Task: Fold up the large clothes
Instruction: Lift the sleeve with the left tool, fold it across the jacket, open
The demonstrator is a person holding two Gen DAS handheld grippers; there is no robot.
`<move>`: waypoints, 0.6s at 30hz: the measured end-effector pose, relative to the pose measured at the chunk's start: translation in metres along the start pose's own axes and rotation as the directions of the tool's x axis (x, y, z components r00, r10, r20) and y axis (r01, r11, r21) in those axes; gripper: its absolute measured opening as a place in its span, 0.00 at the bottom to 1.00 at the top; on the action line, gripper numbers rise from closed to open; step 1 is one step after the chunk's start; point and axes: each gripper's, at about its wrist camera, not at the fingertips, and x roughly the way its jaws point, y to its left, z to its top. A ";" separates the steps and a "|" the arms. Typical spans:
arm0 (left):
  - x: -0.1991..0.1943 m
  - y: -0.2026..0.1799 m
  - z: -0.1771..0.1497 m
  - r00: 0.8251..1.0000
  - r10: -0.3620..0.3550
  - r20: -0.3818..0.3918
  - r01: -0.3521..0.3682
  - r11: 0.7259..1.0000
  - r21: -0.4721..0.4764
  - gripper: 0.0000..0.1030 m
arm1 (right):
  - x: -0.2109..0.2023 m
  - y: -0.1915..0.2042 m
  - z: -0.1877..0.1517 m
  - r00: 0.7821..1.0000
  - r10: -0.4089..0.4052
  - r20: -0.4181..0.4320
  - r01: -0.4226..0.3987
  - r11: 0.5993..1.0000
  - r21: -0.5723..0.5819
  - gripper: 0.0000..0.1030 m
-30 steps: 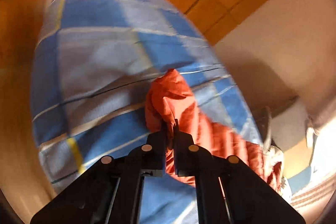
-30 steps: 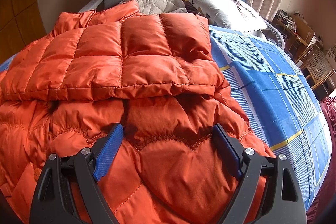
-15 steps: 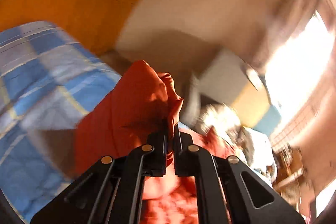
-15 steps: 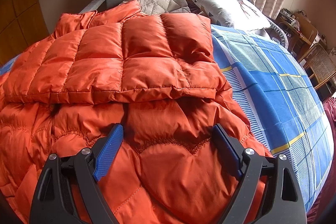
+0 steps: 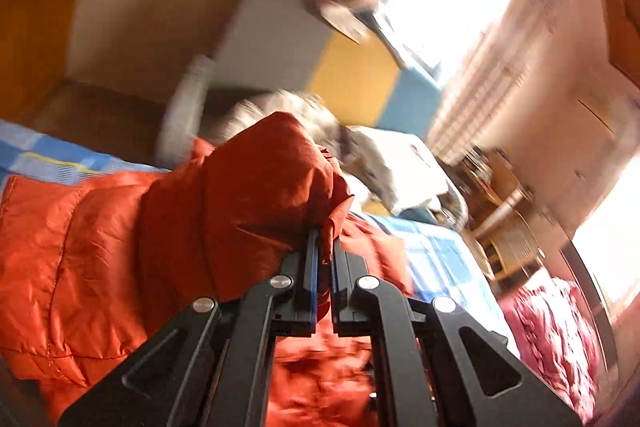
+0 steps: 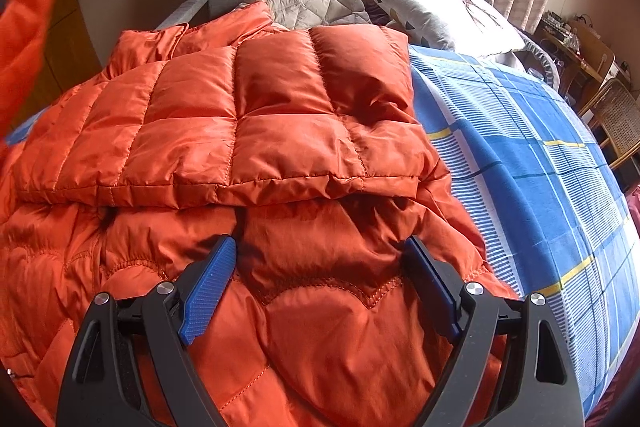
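Lying across the bed [image 6: 540, 155], the orange jacket [image 6: 256, 115] already has one quilted panel folded over its middle. The left tool [image 5: 325, 247] is clenched on a raised bunch of jacket fabric, seemingly a sleeve, lifted above the rest. The right tool [image 6: 320, 267] is released, jaws spread over the near hem; the lifted part and a final fold look left to do.

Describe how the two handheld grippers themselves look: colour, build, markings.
The left gripper and the right gripper are both matte black plastic with angular linkage arms, triangular cut-outs and round silver rivets at the joints. The right gripper's fingers carry ribbed blue pads; the left shows thin blue edges. No cables, markings or sleeves are visible.
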 end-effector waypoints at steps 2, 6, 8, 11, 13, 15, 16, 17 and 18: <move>0.013 -0.016 -0.003 0.999 -0.036 -0.030 0.037 0.999 0.022 0.04 | 0.001 -0.001 0.000 1.000 0.009 0.000 -0.009 1.000 0.002 0.83; 0.040 -0.046 -0.010 0.991 -0.092 -0.095 0.098 0.993 0.066 0.04 | 0.001 -0.003 -0.002 1.000 0.028 -0.001 -0.028 1.000 0.012 0.83; 0.054 -0.060 -0.012 0.986 -0.110 -0.126 0.121 0.989 0.083 0.04 | 0.001 -0.005 -0.003 0.999 0.036 0.000 -0.036 0.999 0.015 0.83; 0.074 -0.075 -0.021 0.977 -0.131 -0.166 0.148 0.984 0.095 0.04 | 0.001 -0.006 -0.004 0.999 0.048 -0.002 -0.048 0.999 0.021 0.83; 0.084 -0.075 -0.023 0.971 -0.144 -0.188 0.164 0.982 0.091 0.04 | 0.001 -0.007 -0.004 0.999 0.054 -0.002 -0.054 0.998 0.025 0.83; 0.096 -0.076 -0.027 0.963 -0.163 -0.216 0.185 0.979 0.088 0.04 | 0.002 -0.008 -0.005 0.998 0.058 -0.002 -0.058 0.998 0.027 0.83; 0.100 -0.077 -0.030 0.959 -0.169 -0.229 0.194 0.977 0.091 0.04 | 0.002 -0.008 -0.005 0.998 0.060 -0.002 -0.060 0.998 0.028 0.83; 0.107 -0.077 -0.032 0.954 -0.176 -0.244 0.202 0.975 0.088 0.04 | 0.002 -0.009 -0.005 0.998 0.062 -0.002 -0.062 0.998 0.030 0.83; 0.110 -0.078 -0.034 0.952 -0.173 -0.253 0.201 0.975 0.089 0.04 | 0.003 -0.010 -0.005 0.998 0.063 -0.003 -0.063 0.998 0.030 0.83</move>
